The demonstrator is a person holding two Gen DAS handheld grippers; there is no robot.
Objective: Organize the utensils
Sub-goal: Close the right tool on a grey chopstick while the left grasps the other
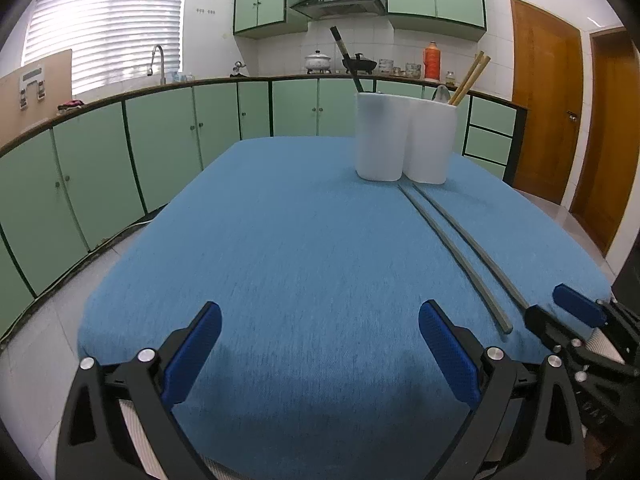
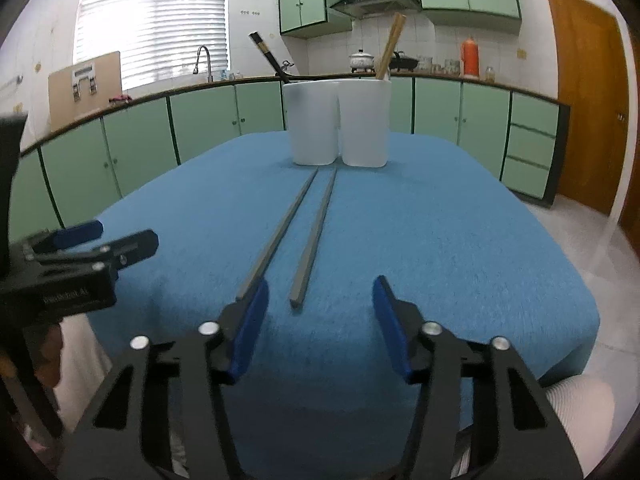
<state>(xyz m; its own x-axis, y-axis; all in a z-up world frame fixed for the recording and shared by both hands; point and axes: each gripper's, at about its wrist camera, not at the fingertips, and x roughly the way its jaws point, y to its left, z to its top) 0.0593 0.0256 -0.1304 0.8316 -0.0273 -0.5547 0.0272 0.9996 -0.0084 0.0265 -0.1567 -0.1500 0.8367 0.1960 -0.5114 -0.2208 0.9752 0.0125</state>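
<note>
Right tongs up close, apart, nothing gripped, near ends of two grey chopsticks lying just ahead on the blue bench. Left tongs wide apart too. Probably light, stiff, slippery; best pinched near the thick ends. White holder far back.

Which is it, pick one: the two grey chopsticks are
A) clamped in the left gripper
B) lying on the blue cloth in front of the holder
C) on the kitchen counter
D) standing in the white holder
B: the grey chopsticks lie flat on the blue cloth, short of the white holder.
</note>
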